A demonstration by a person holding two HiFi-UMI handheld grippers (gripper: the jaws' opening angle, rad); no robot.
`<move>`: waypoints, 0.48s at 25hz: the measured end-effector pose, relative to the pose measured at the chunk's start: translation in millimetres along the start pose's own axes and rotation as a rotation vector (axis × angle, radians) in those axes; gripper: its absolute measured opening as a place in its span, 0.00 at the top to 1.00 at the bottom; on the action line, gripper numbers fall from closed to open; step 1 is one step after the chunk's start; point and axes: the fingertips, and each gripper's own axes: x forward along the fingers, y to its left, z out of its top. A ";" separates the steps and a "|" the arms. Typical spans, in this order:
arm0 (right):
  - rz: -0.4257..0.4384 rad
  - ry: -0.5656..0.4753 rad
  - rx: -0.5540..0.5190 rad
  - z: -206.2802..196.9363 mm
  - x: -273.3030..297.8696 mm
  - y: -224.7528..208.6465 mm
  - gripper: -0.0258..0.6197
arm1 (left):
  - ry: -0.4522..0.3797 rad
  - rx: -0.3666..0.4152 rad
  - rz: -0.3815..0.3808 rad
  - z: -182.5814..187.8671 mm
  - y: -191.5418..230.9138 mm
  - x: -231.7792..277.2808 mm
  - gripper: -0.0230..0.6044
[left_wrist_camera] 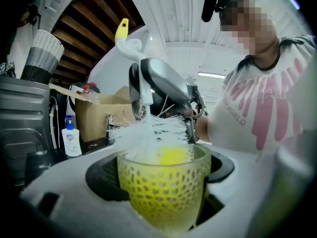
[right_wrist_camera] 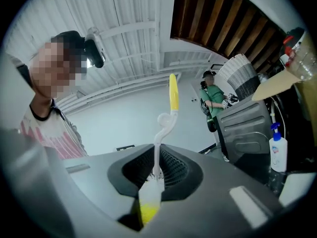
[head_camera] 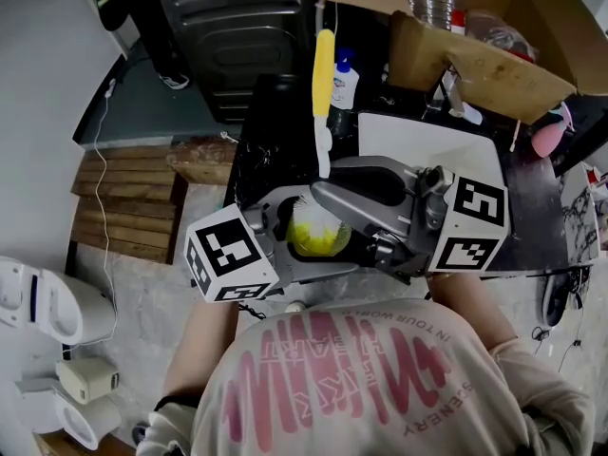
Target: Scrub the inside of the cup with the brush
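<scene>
A dimpled yellow-green glass cup (head_camera: 315,236) (left_wrist_camera: 163,192) sits between the jaws of my left gripper (head_camera: 313,247) (left_wrist_camera: 163,202), which is shut on it close in front of my chest. The white bristles (left_wrist_camera: 148,133) of a bottle brush rest in the cup's mouth. The brush's white handle with its yellow end (head_camera: 323,65) (right_wrist_camera: 173,95) points up and away. My right gripper (head_camera: 328,196) (right_wrist_camera: 147,202) is shut on the lower handle just above the cup. The cup's bottom is hidden behind the left jaws.
A black table (head_camera: 256,150) lies ahead with a soap pump bottle (head_camera: 344,79), an open cardboard box (head_camera: 475,46) and a white board (head_camera: 446,141). A dark grey bin (head_camera: 237,27) stands behind. Left are a wooden pallet (head_camera: 123,198) and white appliances (head_camera: 47,307).
</scene>
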 end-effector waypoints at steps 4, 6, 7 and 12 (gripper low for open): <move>-0.030 -0.025 0.034 1.5 -4.6 -10.9 0.89 | -0.026 -0.005 0.000 2.8 4.2 -5.4 0.31; -0.036 -0.039 0.054 1.7 -6.7 -13.2 0.89 | -0.049 -0.013 -0.008 5.2 3.8 -7.0 0.31; -0.037 -0.045 0.061 2.1 -7.8 -13.7 0.89 | -0.059 -0.014 -0.011 6.5 3.3 -7.2 0.31; -0.049 -0.062 0.072 2.8 -14.3 -14.4 0.88 | -0.102 -0.022 -0.008 13.7 3.1 -8.8 0.31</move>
